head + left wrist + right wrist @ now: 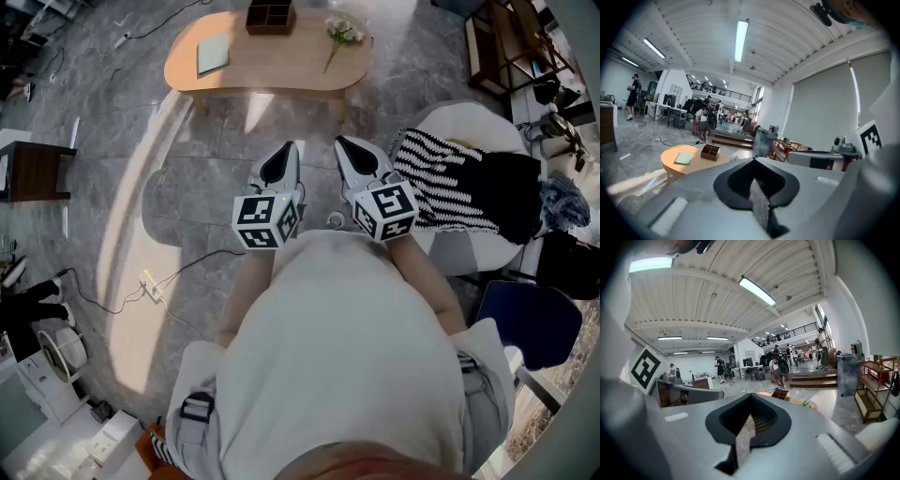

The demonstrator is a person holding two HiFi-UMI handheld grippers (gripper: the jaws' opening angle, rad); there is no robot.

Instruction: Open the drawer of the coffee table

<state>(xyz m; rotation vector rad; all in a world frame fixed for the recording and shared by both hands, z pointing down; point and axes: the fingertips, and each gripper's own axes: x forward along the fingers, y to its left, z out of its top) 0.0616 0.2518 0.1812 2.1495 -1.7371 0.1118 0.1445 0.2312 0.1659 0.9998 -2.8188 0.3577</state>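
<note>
An oval wooden coffee table [267, 70] stands on the grey floor ahead of me, a good way off. It carries a green pad [212, 53], a brown divided box [271, 16] and a sprig of flowers [342, 33]. I cannot make out its drawer from here. My left gripper [292, 146] and right gripper [340, 142] are held side by side in front of my body, both pointing toward the table, both shut and empty. The left gripper view has the table [675, 165] beyond the shut jaws of the left gripper [755, 182]. The right gripper [747, 420] hides most of it.
A white round seat [469, 122] with a striped cloth [445, 183] and dark clothes is close on the right. A dark side table [33, 171] stands at the left, a power strip with cable [150, 286] lies on the floor, and a wooden shelf [506, 42] is at the far right.
</note>
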